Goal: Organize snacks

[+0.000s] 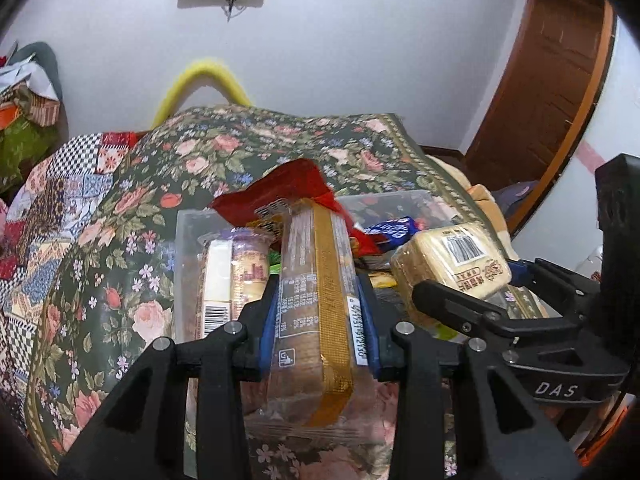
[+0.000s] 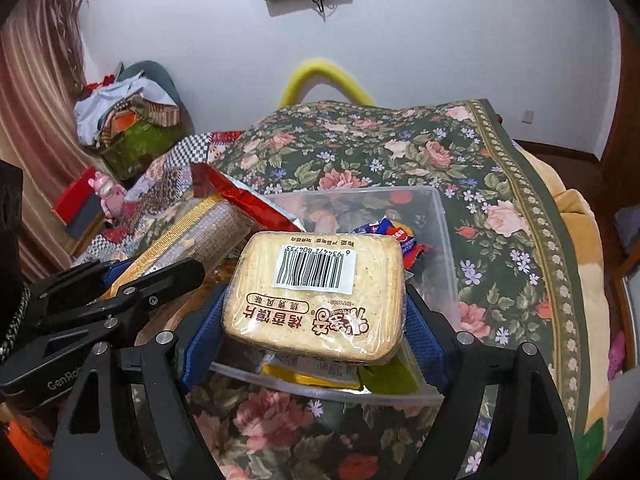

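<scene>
My left gripper (image 1: 318, 320) is shut on a long brown biscuit pack with a gold stripe (image 1: 316, 300), held over the near edge of a clear plastic bin (image 1: 188, 248); the pack also shows in the right wrist view (image 2: 196, 236). My right gripper (image 2: 314, 328) is shut on a flat pack of toasted bread slices with a barcode label (image 2: 316, 296), held above the same bin (image 2: 444, 240); that pack shows in the left wrist view (image 1: 452, 264). The bin holds a red snack bag (image 1: 280, 192), a purple-and-white pack (image 1: 236, 272) and a blue wrapper (image 2: 396, 232).
The bin sits on a bed under a dark green floral blanket (image 2: 500, 184). A patchwork quilt (image 1: 60, 208) lies to the left. A pile of clothes and boxes (image 2: 128, 120) stands by the curtain. A brown wooden door (image 1: 552, 92) is at the right.
</scene>
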`<state>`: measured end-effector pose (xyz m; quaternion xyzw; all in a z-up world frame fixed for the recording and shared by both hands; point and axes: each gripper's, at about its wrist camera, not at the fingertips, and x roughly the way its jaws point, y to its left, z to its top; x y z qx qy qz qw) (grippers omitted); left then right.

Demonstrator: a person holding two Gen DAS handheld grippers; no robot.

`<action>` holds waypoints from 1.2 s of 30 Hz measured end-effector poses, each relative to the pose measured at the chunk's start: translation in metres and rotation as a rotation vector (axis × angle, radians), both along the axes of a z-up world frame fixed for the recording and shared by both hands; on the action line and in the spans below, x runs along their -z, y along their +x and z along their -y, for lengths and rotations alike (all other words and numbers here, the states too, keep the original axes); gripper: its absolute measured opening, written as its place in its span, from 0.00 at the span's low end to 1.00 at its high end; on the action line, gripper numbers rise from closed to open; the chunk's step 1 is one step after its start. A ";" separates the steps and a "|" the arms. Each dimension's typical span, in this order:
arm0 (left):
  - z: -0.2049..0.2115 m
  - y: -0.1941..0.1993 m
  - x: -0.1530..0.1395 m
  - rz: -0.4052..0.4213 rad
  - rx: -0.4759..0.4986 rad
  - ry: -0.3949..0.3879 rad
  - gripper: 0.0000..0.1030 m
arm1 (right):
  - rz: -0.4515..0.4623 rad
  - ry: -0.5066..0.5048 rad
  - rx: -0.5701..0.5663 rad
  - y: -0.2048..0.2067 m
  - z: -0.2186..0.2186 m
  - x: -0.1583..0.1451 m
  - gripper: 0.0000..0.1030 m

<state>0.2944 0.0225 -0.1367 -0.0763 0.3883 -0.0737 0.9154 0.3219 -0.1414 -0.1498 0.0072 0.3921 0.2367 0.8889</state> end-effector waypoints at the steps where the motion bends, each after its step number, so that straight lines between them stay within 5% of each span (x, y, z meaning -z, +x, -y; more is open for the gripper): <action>1: -0.002 0.001 0.002 -0.007 -0.008 -0.005 0.35 | -0.011 -0.001 -0.006 0.001 -0.001 0.002 0.79; 14: 0.002 -0.030 -0.029 0.058 0.007 0.024 0.36 | 0.093 -0.015 -0.003 -0.031 0.016 -0.031 0.80; 26: 0.008 -0.130 -0.127 0.286 -0.002 0.046 0.36 | 0.311 0.098 0.050 -0.118 0.062 -0.120 0.80; 36: 0.011 -0.223 -0.175 0.474 -0.040 0.073 0.68 | 0.467 0.158 0.044 -0.198 0.076 -0.158 0.93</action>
